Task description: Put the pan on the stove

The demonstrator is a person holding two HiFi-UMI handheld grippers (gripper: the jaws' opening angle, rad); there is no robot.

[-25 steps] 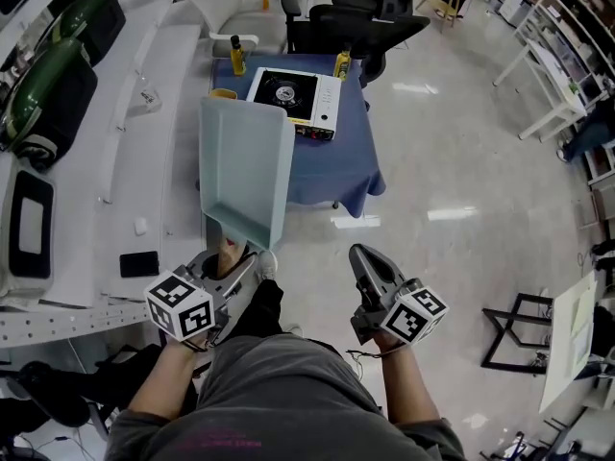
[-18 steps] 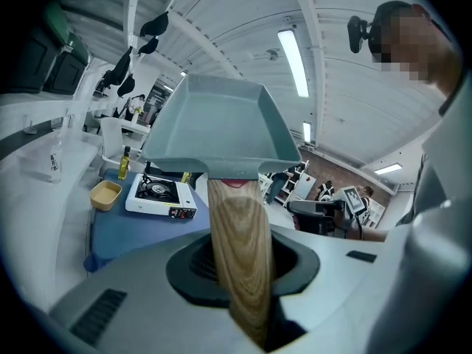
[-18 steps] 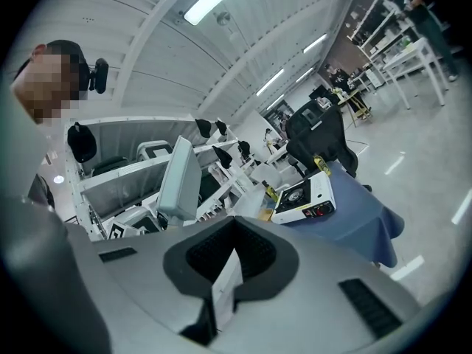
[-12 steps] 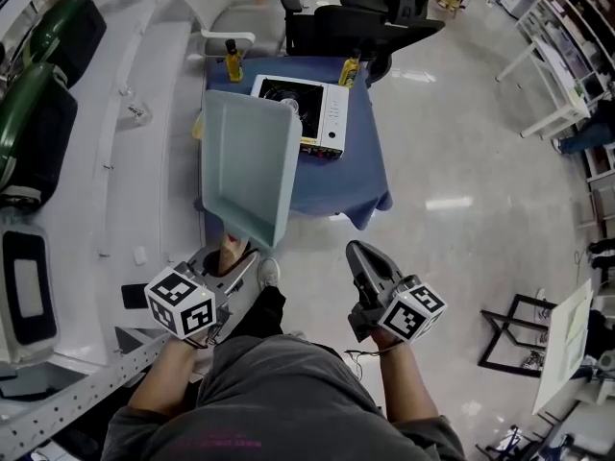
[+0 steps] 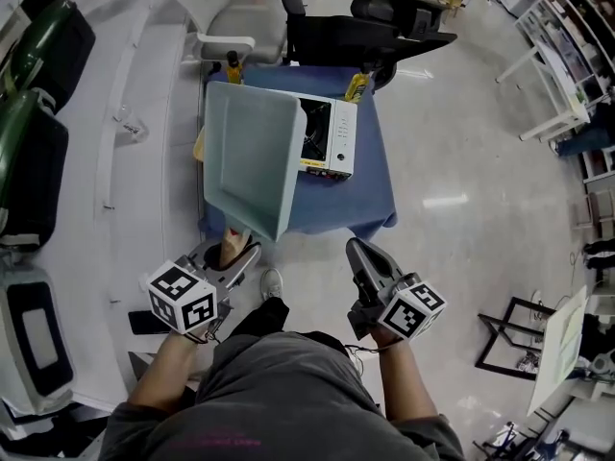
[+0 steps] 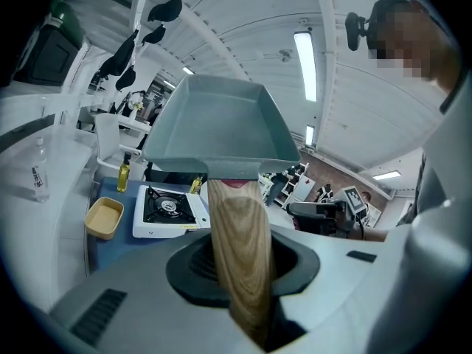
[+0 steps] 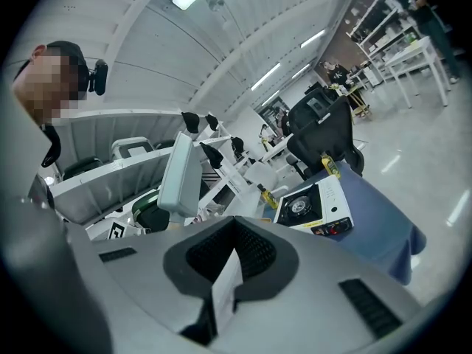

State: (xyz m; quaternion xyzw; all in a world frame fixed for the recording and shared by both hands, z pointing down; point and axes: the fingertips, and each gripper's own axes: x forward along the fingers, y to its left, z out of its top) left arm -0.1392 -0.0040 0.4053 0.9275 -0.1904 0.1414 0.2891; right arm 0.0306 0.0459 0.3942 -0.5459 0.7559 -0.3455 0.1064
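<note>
1. Head view: the left gripper [image 5: 229, 260] is clamped on the wooden handle [image 6: 239, 257] of the pale rectangular pan [image 5: 250, 157]. The pan is carried in the air on the person's side of the stove [image 5: 329, 137], hiding the stove's left edge from above, and is not yet set down.
2. Well short of the stove's near right corner, the right gripper [image 5: 362, 257] hangs with its jaws pressed together, holding nothing.
3. Likely risk: the pan is long and gripped only at the handle's end. It could swing or twist in the jaws and clip the yellow tray [image 6: 103, 218] left of the stove, or the oil bottle [image 5: 232, 66] behind the stove's left corner.
4. A second risk is an off-centre landing. The pan looks broad beside the burner and could sit tipped or slide off.
5. Surface: the stove sits on a small table under a blue cloth [image 5: 370, 205], and another bottle [image 5: 356, 86] stands behind the stove's right corner.
6. Room: a white counter [image 5: 135, 190] runs left of the stove and a black office chair [image 5: 404, 27] stands behind it. Glossy pale floor [image 5: 461, 161] spreads to its right, with white racks farther right.
</note>
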